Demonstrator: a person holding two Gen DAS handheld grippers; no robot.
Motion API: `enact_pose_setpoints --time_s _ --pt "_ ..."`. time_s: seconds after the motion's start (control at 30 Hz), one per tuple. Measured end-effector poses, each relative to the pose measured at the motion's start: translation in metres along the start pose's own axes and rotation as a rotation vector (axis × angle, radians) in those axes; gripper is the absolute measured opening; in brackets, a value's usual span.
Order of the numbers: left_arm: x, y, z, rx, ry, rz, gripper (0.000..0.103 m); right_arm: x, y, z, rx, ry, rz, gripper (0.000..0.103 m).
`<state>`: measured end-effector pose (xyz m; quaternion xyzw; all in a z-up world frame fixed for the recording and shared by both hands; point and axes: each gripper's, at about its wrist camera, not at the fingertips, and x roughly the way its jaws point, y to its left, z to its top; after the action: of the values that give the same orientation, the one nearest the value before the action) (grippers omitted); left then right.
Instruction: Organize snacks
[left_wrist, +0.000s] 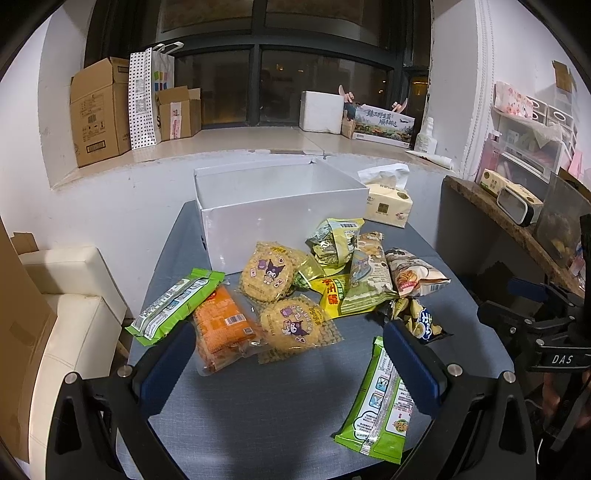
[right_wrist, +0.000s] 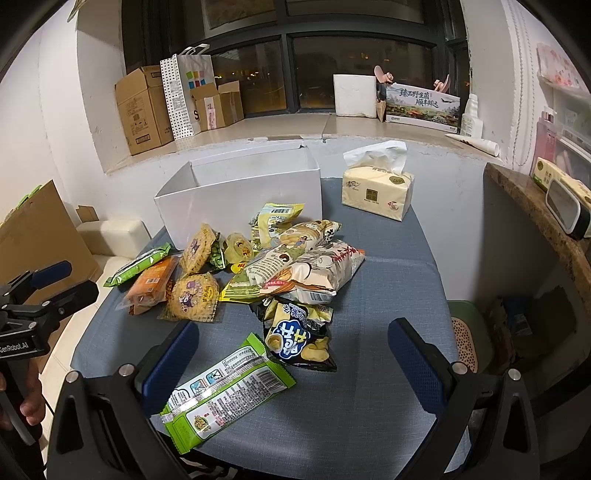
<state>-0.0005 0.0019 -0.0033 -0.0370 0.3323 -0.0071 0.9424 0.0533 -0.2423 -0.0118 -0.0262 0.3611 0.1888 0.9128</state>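
Note:
An empty white box (left_wrist: 280, 221) (right_wrist: 236, 195) stands at the back of the blue-grey table (left_wrist: 258, 406) (right_wrist: 369, 387). In front of it lies a pile of snack packets: two round cookie packs (left_wrist: 291, 325) (right_wrist: 194, 297), an orange pack (left_wrist: 221, 328) (right_wrist: 153, 282), green packs (left_wrist: 173, 306) (right_wrist: 225, 391), beige chip bags (left_wrist: 413, 273) (right_wrist: 317, 269) and a dark blue chip bag (right_wrist: 299, 339). My left gripper (left_wrist: 290, 365) hovers open over the table's near edge, just short of the orange pack. My right gripper (right_wrist: 291, 369) is open above the near green pack, holding nothing.
A tissue pack (left_wrist: 388, 205) (right_wrist: 378, 188) sits at the table's back right. Cardboard boxes (left_wrist: 99, 110) and a paper bag (right_wrist: 186, 94) line the window sill. A wooden shelf (right_wrist: 535, 210) stands on the right, a white seat (left_wrist: 74, 295) on the left.

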Motion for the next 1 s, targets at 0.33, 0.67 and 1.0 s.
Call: enact_pose_setpoints --time_s 0.33,0.67,1.0 --pt "-0.002 -0.002 0.001 0.008 -0.002 -0.007 0.103 0.0 0.001 0.0 -0.002 0.003 0.001 0.103" --pt "-0.001 -0.002 0.002 0.012 -0.005 0.0 0.103 0.004 -0.002 0.001 0.013 0.011 0.013 0.103" --pt "-0.004 0.002 0.001 0.022 -0.069 0.037 0.103 0.048 -0.03 0.032 0.176 0.084 0.195 0.103"
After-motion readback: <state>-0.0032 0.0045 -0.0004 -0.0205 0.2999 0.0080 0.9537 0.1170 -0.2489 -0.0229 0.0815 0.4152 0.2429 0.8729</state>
